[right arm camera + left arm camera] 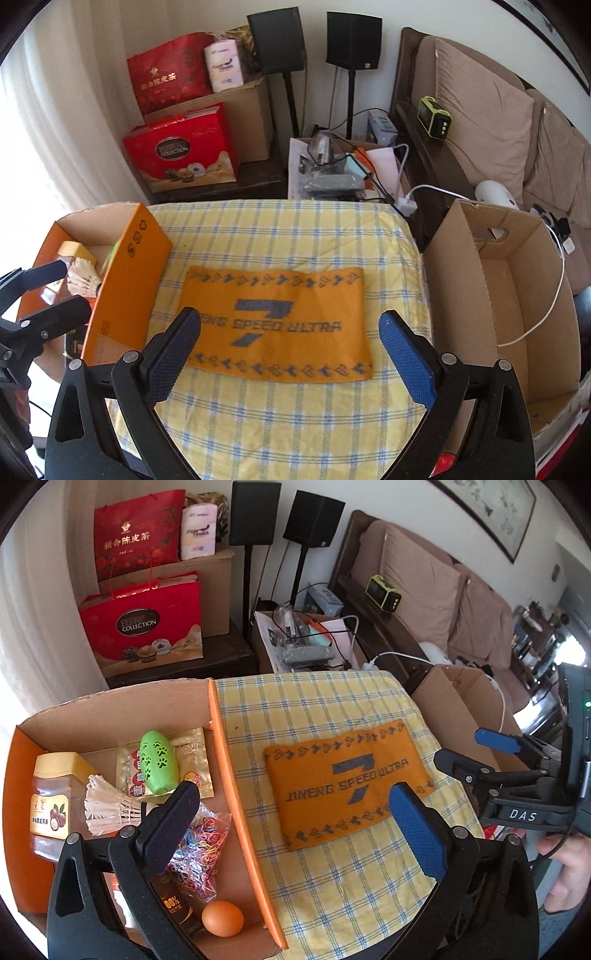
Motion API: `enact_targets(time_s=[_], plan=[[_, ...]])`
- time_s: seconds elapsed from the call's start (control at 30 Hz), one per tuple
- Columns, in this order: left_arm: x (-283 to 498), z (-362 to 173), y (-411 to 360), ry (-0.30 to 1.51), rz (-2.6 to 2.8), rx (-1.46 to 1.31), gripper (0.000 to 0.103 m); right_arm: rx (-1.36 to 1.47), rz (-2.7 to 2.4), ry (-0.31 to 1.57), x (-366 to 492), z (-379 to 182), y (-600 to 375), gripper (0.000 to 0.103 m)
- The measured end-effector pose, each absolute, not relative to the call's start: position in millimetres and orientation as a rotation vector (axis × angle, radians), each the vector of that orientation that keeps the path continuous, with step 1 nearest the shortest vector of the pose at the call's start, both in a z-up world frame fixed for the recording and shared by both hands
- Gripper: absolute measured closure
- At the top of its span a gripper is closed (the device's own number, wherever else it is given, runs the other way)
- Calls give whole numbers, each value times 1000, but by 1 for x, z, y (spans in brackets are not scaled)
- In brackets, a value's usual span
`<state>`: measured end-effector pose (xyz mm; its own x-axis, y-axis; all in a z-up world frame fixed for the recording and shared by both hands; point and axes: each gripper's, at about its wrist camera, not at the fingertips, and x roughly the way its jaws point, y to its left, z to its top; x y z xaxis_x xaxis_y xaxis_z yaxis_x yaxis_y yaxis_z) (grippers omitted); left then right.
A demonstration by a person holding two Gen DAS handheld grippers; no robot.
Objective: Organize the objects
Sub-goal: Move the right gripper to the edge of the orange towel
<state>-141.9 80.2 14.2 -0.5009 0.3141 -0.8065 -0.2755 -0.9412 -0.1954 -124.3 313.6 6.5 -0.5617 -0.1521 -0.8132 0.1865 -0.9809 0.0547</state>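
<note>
An orange knitted cloth lettered "SPEED ULTRA" lies flat on the yellow checked tablecloth. My right gripper hovers over its near edge, open, with nothing between the pads. The cloth also shows in the left wrist view. My left gripper is open and empty there, above the right wall of the orange box. Inside the box lie a green paw-print case, a shuttlecock, a jar, a bag of coloured rubber bands and an egg.
An open brown cardboard box stands just right of the table with a white cable hanging into it. Behind the table are red gift bags, speaker stands, a cluttered box and a sofa. A hand holds the right gripper.
</note>
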Motion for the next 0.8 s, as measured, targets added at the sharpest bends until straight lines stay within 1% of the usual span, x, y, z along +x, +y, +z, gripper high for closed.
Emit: enact_targets(time_s=[0.1, 0.13, 0.17, 0.23, 0.3, 0.33, 0.4, 0.43, 0.47, 0.5, 0.7, 0.8], plan=[[-146, 9, 94, -43, 2450, -1340, 1, 1388, -2628, 36, -129, -2, 329, 8], [-147, 8, 98, -32, 2444, -1341, 2, 1400, -2629, 27, -130, -5, 335, 8], [-148, 6, 104, -11, 2443, -1347, 6, 1411, -2628, 19, -132, -9, 340, 11], [-151, 2, 116, 33, 2435, -1361, 8, 1437, -2625, 6, -135, -16, 348, 14], [-154, -3, 125, 49, 2426, -1378, 8, 1459, -2624, -1, -138, -24, 356, 22], [-156, -5, 129, 55, 2421, -1386, 9, 1472, -2620, -7, -140, -28, 360, 25], [-160, -11, 136, 73, 2413, -1410, 10, 1499, -2610, -24, -145, -36, 367, 37], [-162, -14, 139, 80, 2408, -1422, 15, 1514, -2605, -31, -147, -41, 371, 39], [-164, -17, 142, 84, 2399, -1434, 19, 1528, -2597, -41, -150, -46, 373, 44], [-165, -20, 144, 89, 2391, -1448, 19, 1542, -2589, -54, -152, -50, 376, 47], [-171, -32, 148, 68, 2371, -1482, 19, 1570, -2532, -116, -165, -71, 384, 57], [-174, -36, 149, 53, 2361, -1500, 19, 1571, -2513, -127, -170, -78, 384, 58]])
